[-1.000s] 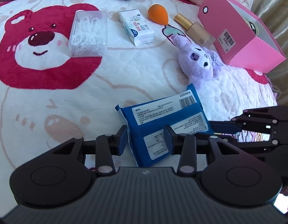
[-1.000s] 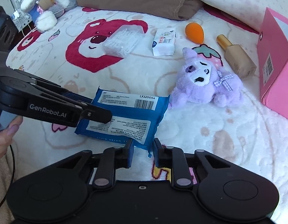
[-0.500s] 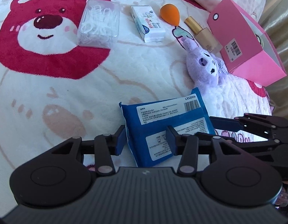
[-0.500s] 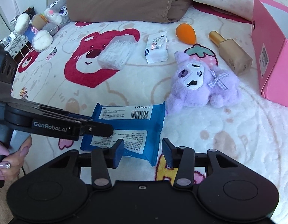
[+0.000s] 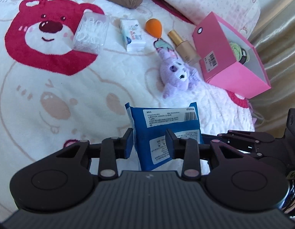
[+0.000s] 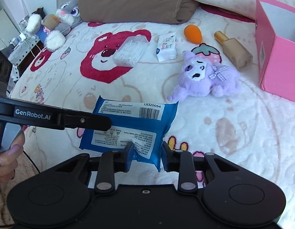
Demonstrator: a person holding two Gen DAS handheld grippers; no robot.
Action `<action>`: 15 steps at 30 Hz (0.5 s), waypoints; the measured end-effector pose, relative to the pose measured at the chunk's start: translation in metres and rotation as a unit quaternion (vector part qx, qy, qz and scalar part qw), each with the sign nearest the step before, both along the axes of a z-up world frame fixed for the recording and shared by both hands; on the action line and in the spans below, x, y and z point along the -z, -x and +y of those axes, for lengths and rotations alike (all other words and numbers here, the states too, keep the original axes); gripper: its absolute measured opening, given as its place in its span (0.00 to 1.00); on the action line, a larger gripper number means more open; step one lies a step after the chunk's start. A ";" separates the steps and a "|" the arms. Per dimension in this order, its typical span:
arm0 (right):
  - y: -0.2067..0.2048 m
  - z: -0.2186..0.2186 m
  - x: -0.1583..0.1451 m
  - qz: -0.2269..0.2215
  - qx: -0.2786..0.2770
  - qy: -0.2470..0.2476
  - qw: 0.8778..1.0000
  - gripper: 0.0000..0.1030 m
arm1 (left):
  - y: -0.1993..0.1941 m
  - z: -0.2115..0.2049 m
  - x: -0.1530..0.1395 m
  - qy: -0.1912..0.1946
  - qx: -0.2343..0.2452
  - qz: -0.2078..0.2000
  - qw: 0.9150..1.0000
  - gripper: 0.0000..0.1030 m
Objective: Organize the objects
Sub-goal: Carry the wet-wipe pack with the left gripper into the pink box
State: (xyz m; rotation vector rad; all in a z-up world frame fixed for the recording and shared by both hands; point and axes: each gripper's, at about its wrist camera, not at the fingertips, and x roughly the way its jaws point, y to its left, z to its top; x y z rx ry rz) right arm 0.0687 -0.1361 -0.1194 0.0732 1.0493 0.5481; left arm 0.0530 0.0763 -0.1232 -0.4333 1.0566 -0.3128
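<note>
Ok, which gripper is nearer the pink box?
Right. The right gripper, shut on the blue pack, sits toward the pink box; the left gripper, jaws closing around the pack, is on its far side.

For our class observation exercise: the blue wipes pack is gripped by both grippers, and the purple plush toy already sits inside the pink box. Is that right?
Not quite. Both the left gripper and the right gripper do grip the blue wipes pack, the left's jaws closing on it, but the purple plush toy lies on the blanket beside the pink box, not inside it. The right wrist view shows this.
</note>
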 end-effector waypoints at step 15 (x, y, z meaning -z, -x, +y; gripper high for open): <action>0.003 -0.086 -0.109 -0.132 0.084 0.054 0.986 0.37 | -0.046 -0.116 -0.124 -0.028 0.083 -0.123 0.988 0.33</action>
